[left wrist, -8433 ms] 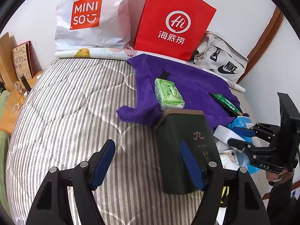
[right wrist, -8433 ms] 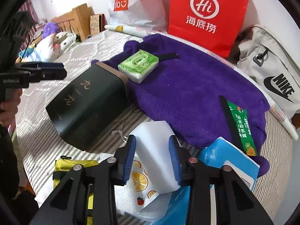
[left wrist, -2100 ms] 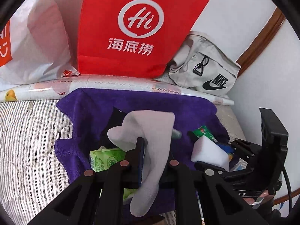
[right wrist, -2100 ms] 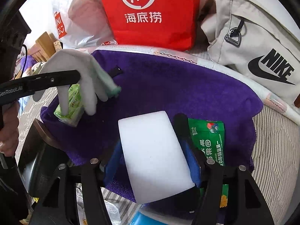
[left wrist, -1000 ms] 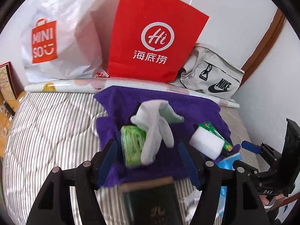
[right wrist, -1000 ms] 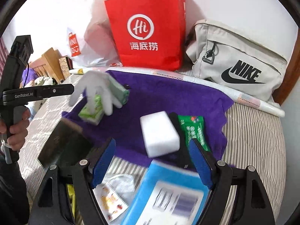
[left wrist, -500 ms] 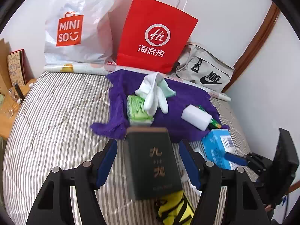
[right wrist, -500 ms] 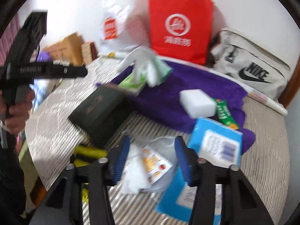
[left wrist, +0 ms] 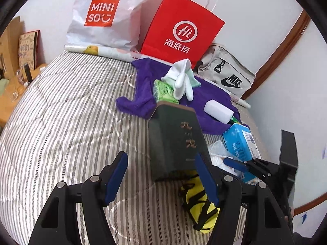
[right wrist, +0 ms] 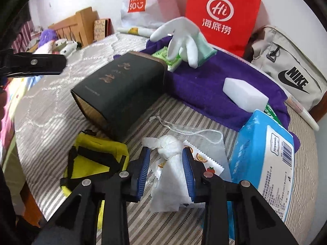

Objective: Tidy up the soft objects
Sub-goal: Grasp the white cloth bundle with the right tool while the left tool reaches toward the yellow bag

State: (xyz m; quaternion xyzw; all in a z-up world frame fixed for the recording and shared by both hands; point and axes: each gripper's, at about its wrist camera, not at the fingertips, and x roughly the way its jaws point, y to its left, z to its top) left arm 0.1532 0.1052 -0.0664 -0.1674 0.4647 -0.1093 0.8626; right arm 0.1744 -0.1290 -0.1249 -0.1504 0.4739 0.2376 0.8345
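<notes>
On the purple towel [left wrist: 143, 81] [right wrist: 204, 85] lie a white glove [left wrist: 181, 79] [right wrist: 181, 38], a green tissue pack [left wrist: 163, 89] and a white sponge [left wrist: 218, 112] [right wrist: 245, 94]. My right gripper [right wrist: 165, 169] hangs over a knotted white cloth wad [right wrist: 169, 153] near the bed's front edge. Its jaws are closing with the wad between them, and a small gap still shows at the left pad. My left gripper [left wrist: 161, 169] is open and holds nothing, just in front of a dark green box [left wrist: 175, 138] [right wrist: 120, 87].
A yellow pouch with black straps [right wrist: 92, 153] [left wrist: 198, 200], a fruit-printed clear packet [right wrist: 206, 159] and a blue tissue pack [right wrist: 265, 153] lie around the wad. A red paper bag [left wrist: 181, 28], a Miniso bag [left wrist: 102, 18] and a Nike bag [left wrist: 229, 75] stand at the wall.
Both grippers have drawn back from the towel, leaving the glove and the sponge on it. The right jaws have narrowed around the white wad. The left jaws stay as wide.
</notes>
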